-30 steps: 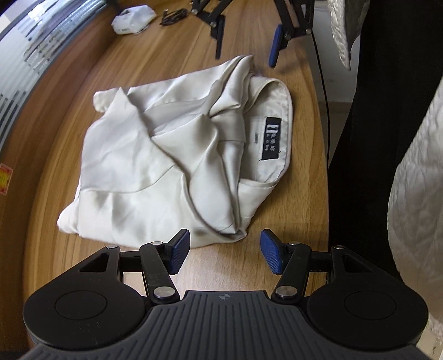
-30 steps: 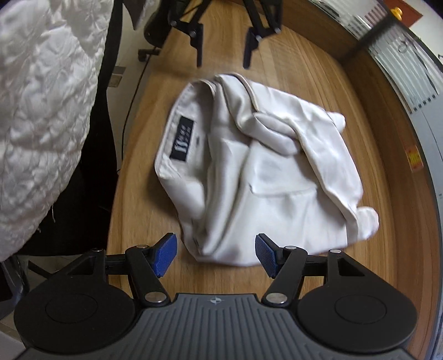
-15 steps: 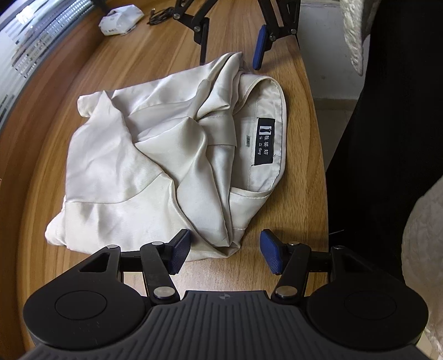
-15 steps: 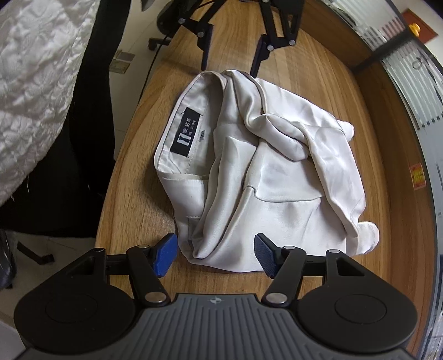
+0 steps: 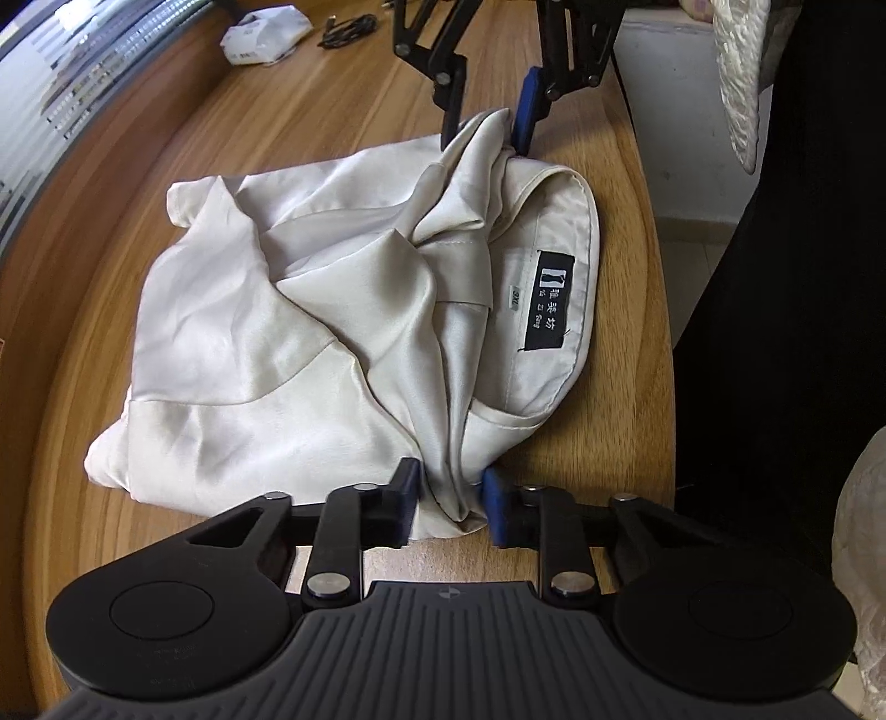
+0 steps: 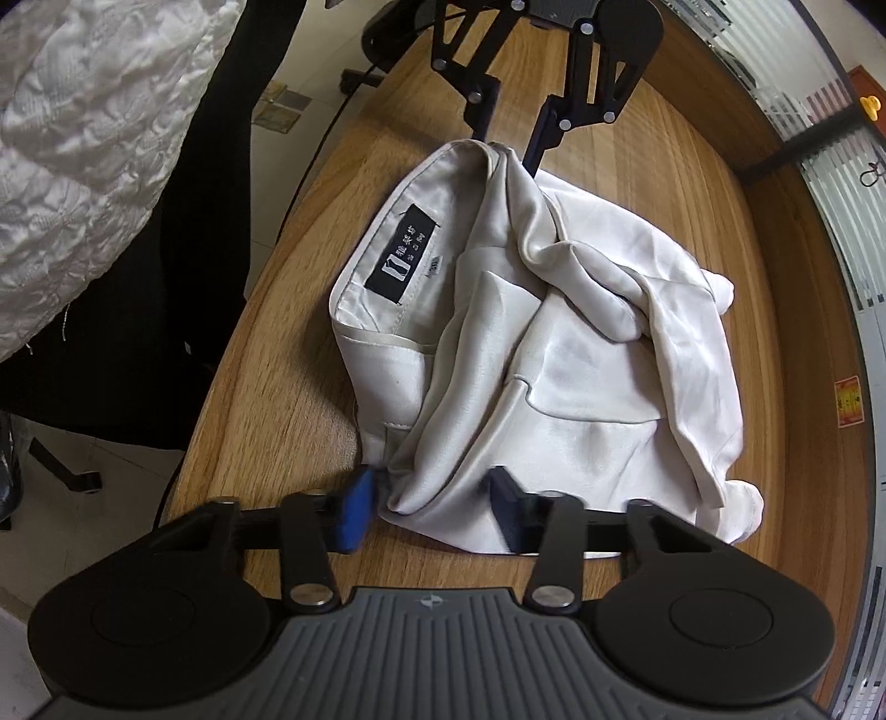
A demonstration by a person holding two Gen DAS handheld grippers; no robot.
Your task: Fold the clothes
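1. A cream satin garment [image 5: 310, 332] lies crumpled on the wooden table [image 5: 232, 127], its waistband with a black label [image 5: 551, 302] turned toward the table's edge.
2. The left gripper [image 5: 448, 498] is closing, and its blue pads press a bunched corner of fabric.
3. The right gripper [image 6: 429, 507] is closing around the opposite corner, the cloth between its pads.
4. Only the left wrist view shows a white packet [image 5: 266, 36] and a dark cable [image 5: 346, 33] at the table's far end.
5. Only the right wrist view shows a quilted white sleeve [image 6: 83, 138].

Wooden table [image 5: 232, 166], white packet [image 5: 266, 36], black cable [image 5: 346, 36], person's quilted sleeve [image 6: 83, 138]
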